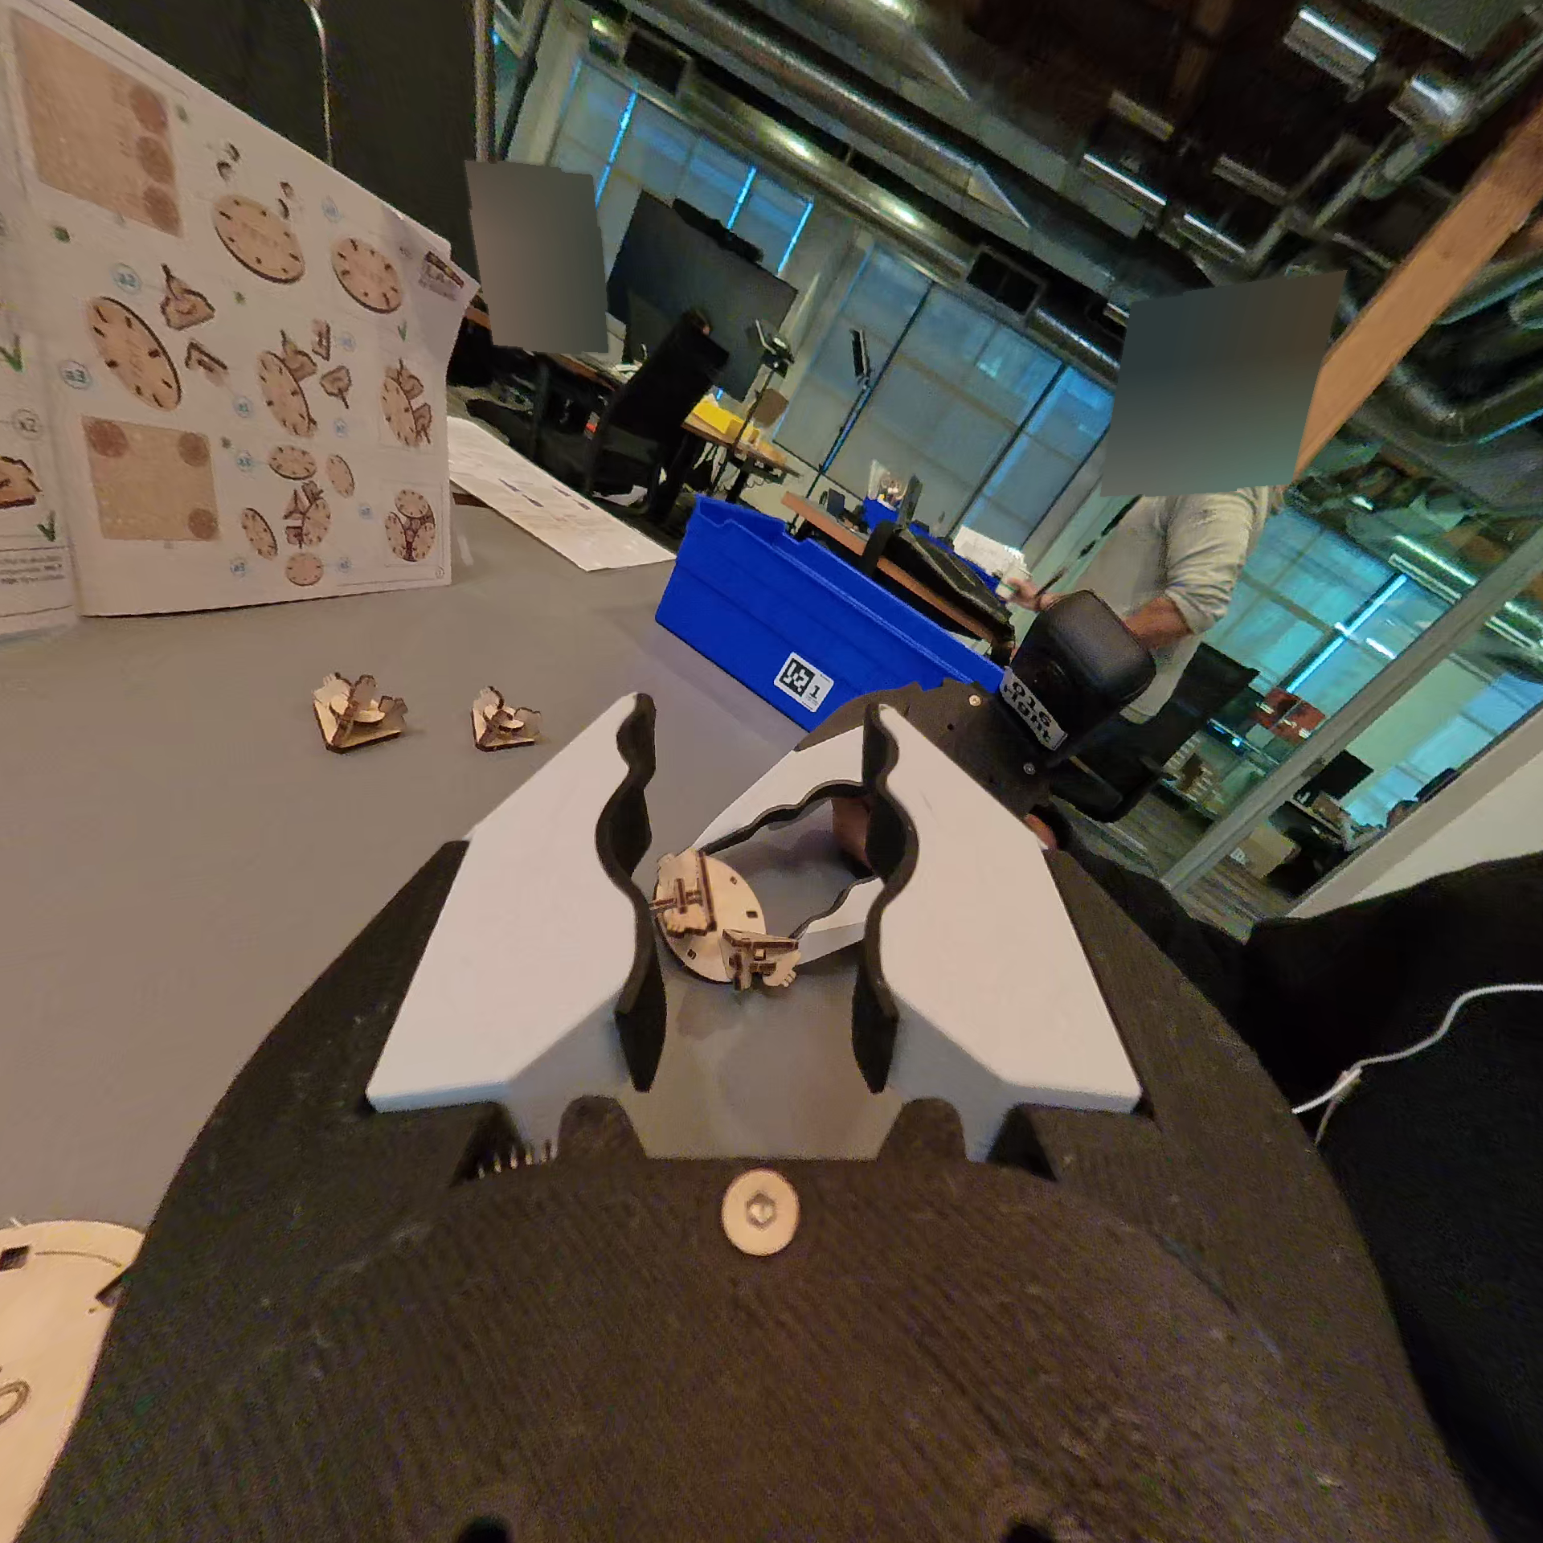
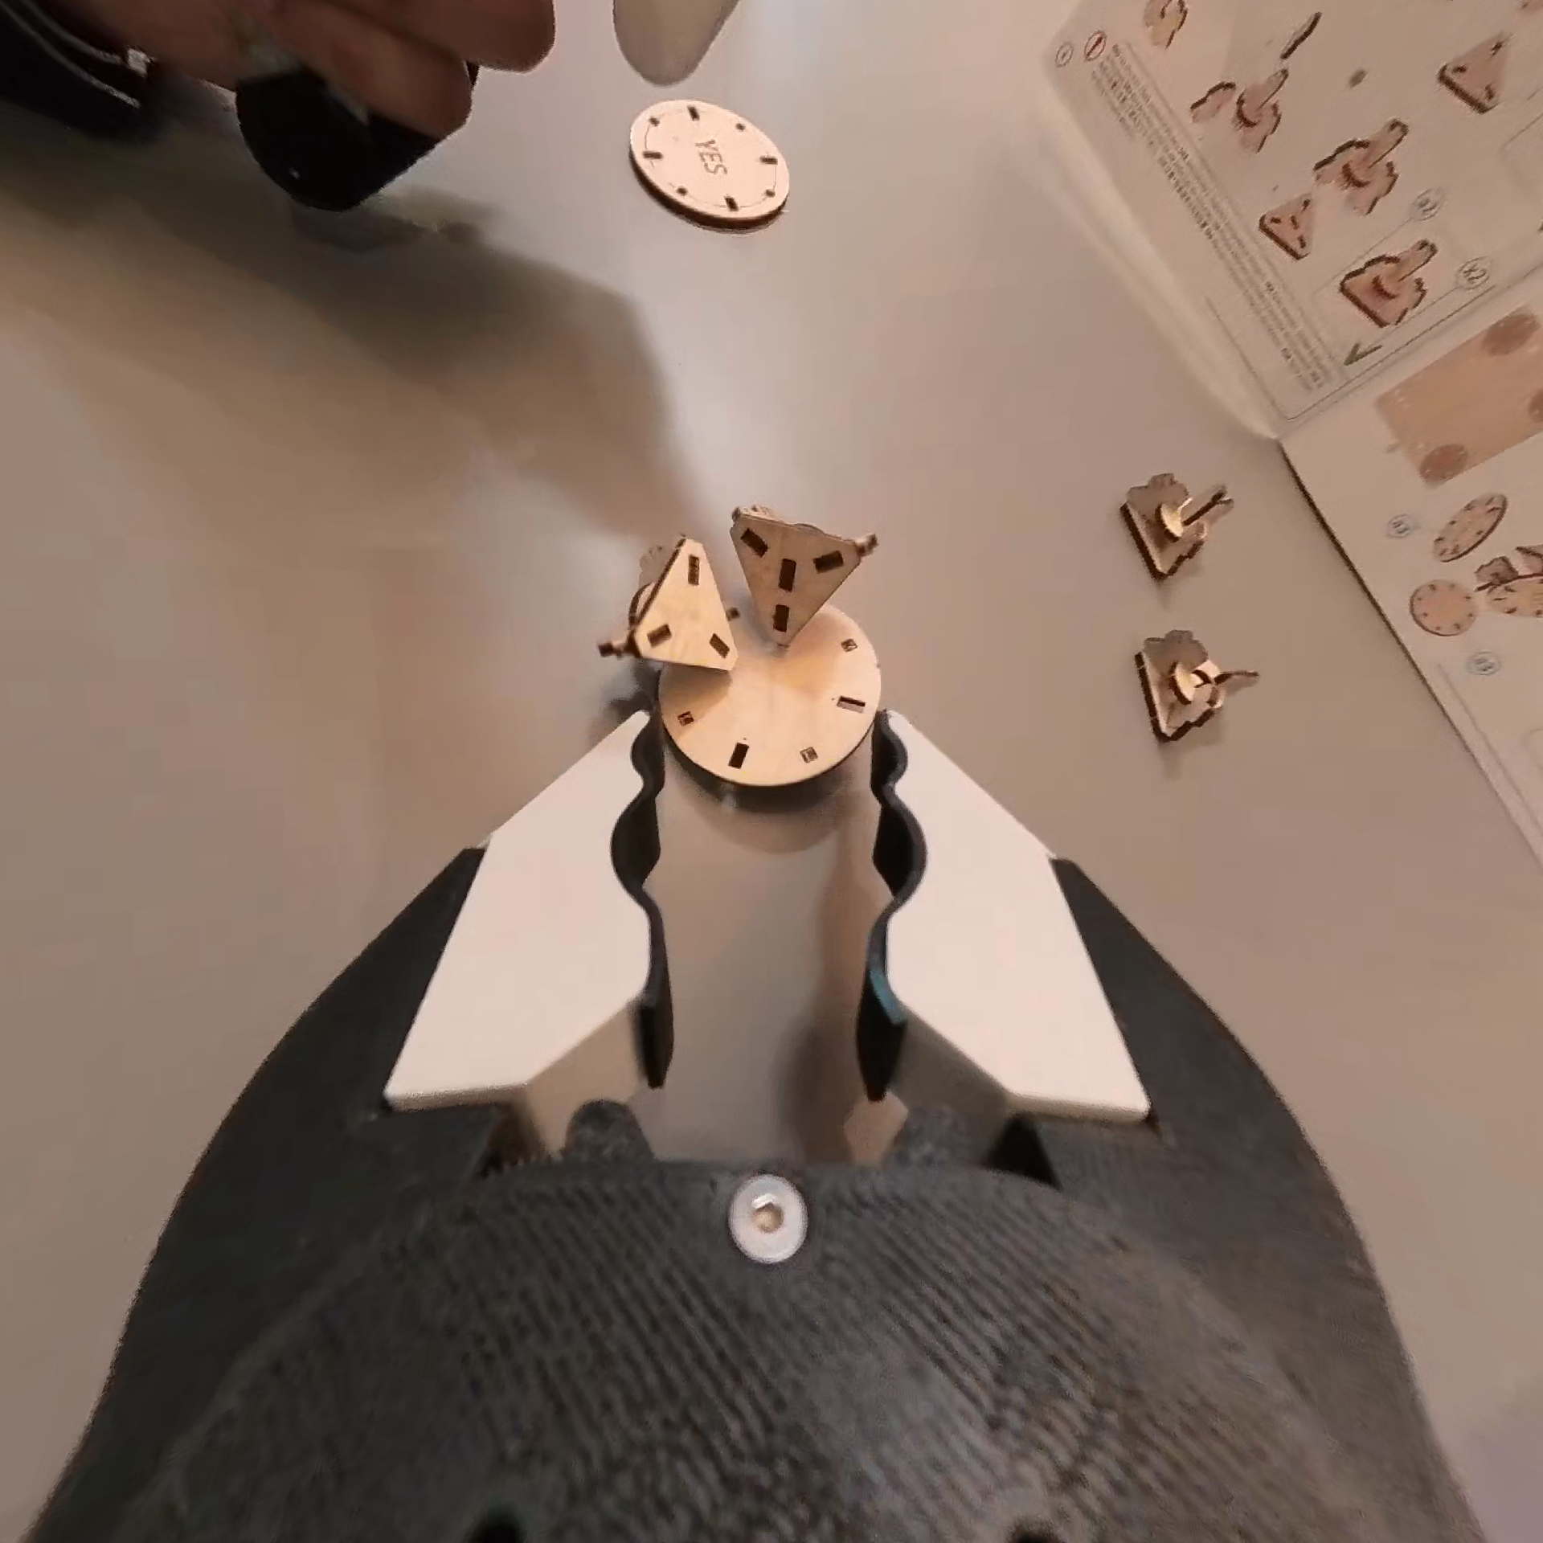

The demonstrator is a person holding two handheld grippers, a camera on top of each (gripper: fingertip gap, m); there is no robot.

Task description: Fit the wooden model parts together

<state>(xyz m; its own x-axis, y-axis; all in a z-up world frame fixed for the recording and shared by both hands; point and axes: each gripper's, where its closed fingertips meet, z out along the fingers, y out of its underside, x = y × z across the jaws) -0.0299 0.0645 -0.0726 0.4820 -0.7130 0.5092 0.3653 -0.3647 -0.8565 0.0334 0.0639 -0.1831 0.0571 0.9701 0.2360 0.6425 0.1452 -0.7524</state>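
My right gripper is shut on a round wooden disc, with its pads on the disc's two edges. Two triangular wooden pieces stand slotted into the disc's far side. In the left wrist view, the right gripper holds the disc tilted, just above the grey table. My left gripper is open and empty, and the disc lies beyond its fingers. Its white fingertip and the hand holding it show at the top of the right wrist view, well away from the disc.
Two small triangular wooden assemblies lie to the right, near an open instruction sheet. A second wooden disc lies farther off. A blue bin stands at the table's far side. A person stands behind it. My right fingertips sit around 12 centimeters from my left ones.
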